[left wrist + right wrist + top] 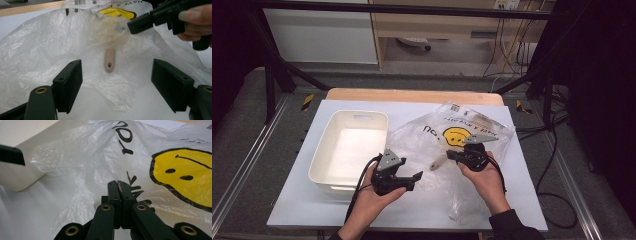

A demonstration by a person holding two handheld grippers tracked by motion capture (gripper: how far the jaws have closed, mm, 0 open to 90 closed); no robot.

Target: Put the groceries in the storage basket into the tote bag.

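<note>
A clear plastic bag (462,145) printed with a yellow smiley face lies crumpled on the white table top. A light wooden handle (438,162) pokes out of its mouth toward me, and the rest of that item is blurred behind the film. My right gripper (451,155) is shut on a fold of the bag (100,157) near the opening and holds the film up; its jaws (118,183) are pressed together. My left gripper (412,181) stands open just left of the bag. The handle (109,60) lies beyond its wide jaws (116,85), with nothing between them.
A white plastic bin (324,150) stands at the left of the table, close beside my left hand; its corner (15,177) is near the bag. The white sheet (412,210) covers the table. Black frame posts and cables surround it.
</note>
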